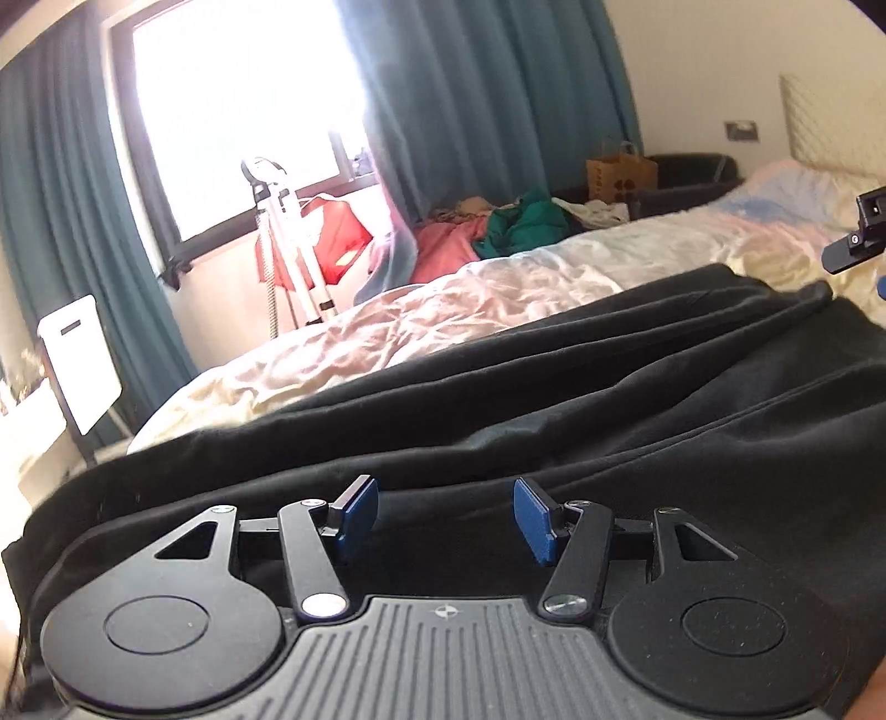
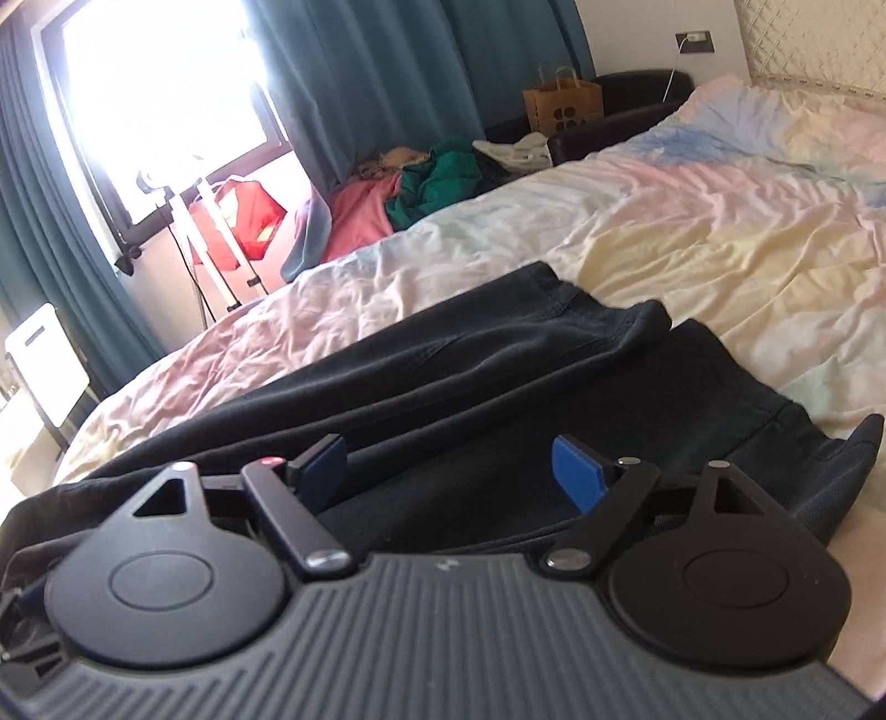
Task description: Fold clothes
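Both grippers had the same build: a ribbed grey body, two round black discs, black hinged links with silver pins, and flat blue pads at the fingertips. On the left gripper [image 1: 446, 512] the jaws stood wide apart with nothing between them, just above the near edge of the black garment [image 1: 581, 387]. On the right gripper [image 2: 448, 471] the jaws were also spread wide and empty, low over the same black cloth [image 2: 498, 376].

That garment lay lengthwise on the bed, a soft matte knit flecked with lint, gathered into long ridges running away from the cameras. From the right wrist view its far end showed a stitched hem and a rolled fold, and a loose flap curled up at the right edge.

Beyond it spread the bedsheet [image 2: 692, 232], thin and crumpled, dyed in pale pink, cream and blue patches. Part of the right gripper showed at the edge of the left wrist view.

Farther off, a heap of pink and green clothes [image 2: 421, 188] sat beside the bed, with a brown paper bag [image 2: 562, 99] with handles behind it. Heavy teal curtains [image 1: 470, 94] hung in deep pleats around a bright window [image 1: 243, 111], and a quilted headboard [image 2: 814, 44] stood at the far right.
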A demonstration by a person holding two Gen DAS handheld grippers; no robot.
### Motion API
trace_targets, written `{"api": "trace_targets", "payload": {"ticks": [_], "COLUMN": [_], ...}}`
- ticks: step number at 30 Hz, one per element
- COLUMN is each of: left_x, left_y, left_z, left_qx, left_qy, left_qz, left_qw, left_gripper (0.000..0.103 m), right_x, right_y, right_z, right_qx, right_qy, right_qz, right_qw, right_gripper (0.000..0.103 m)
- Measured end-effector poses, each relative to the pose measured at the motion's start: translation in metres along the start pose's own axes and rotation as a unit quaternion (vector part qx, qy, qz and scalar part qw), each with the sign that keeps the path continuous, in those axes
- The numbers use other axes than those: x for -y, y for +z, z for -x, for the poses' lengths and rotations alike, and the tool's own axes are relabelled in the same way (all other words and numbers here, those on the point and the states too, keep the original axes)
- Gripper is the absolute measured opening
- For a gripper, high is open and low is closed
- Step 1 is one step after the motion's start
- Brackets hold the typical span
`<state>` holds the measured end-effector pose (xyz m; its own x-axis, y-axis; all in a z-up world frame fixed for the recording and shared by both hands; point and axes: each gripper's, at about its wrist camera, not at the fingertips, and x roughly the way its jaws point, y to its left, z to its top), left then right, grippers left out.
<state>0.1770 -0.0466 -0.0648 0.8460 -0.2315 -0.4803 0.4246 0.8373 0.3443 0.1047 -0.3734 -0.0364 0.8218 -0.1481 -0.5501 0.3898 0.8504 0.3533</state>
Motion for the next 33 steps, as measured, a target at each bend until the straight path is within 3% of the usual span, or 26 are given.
{"api": "trace_targets", "payload": {"ticks": [5, 9, 12, 14, 16, 18, 21, 24, 30, 32, 33], "left_x": [-0.011, -0.005, -0.006, -0.006, -0.007, -0.007, -0.008, -0.005, -0.003, -0.011, -0.015], "left_y": [0.028, 0.024, 0.026, 0.028, 0.029, 0.031, 0.032, 0.013, -0.008, -0.006, -0.004], "left_z": [-0.063, -0.106, -0.108, -0.109, -0.111, -0.112, -0.114, -0.105, -0.111, -0.106, -0.101], "left_qx": [-0.051, -0.114, -0.116, -0.117, -0.118, -0.118, -0.120, -0.128, -0.113, -0.110, -0.110], "left_qy": [-0.021, -0.073, -0.081, -0.086, -0.091, -0.097, -0.105, -0.109, -0.072, -0.070, -0.068], "left_qz": [-0.090, -0.166, -0.152, -0.143, -0.134, -0.125, -0.112, -0.117, -0.059, -0.032, -0.017], "left_qw": [0.9944, 0.9769, 0.9783, 0.9791, 0.9798, 0.9804, 0.9809, 0.9788, 0.9892, 0.9910, 0.9915], "left_gripper": [0.057, 0.057, 0.053, 0.036, 0.006, 0.003, 0.003, 0.005, 0.008, 0.016, 0.026], "right_x": [0.001, -0.001, 0.002, 0.004, 0.006, 0.009, 0.011, 0.012, 0.009, 0.006, 0.005], "right_y": [-0.006, -0.007, -0.007, -0.006, -0.005, -0.005, -0.004, -0.003, -0.003, -0.005, -0.005], "right_z": [-0.021, -0.034, -0.039, -0.041, -0.042, -0.043, -0.041, -0.038, -0.035, -0.033, -0.032], "right_qx": [-0.024, -0.035, -0.040, -0.039, -0.038, -0.039, -0.038, -0.032, -0.026, -0.022, -0.020], "right_qy": [0.011, 0.016, 0.018, 0.019, 0.017, 0.015, 0.014, 0.013, 0.007, 0.004, 0.003], "right_qz": [-0.018, -0.027, -0.037, -0.046, -0.053, -0.059, -0.065, -0.064, -0.043, -0.031, -0.024], "right_qw": [0.999, 0.999, 0.998, 0.998, 0.998, 0.997, 0.997, 0.997, 0.999, 0.999, 1.000], "right_gripper": [0.083, 0.083, 0.083, 0.083, 0.083, 0.083, 0.083, 0.083, 0.083, 0.083, 0.083]}}
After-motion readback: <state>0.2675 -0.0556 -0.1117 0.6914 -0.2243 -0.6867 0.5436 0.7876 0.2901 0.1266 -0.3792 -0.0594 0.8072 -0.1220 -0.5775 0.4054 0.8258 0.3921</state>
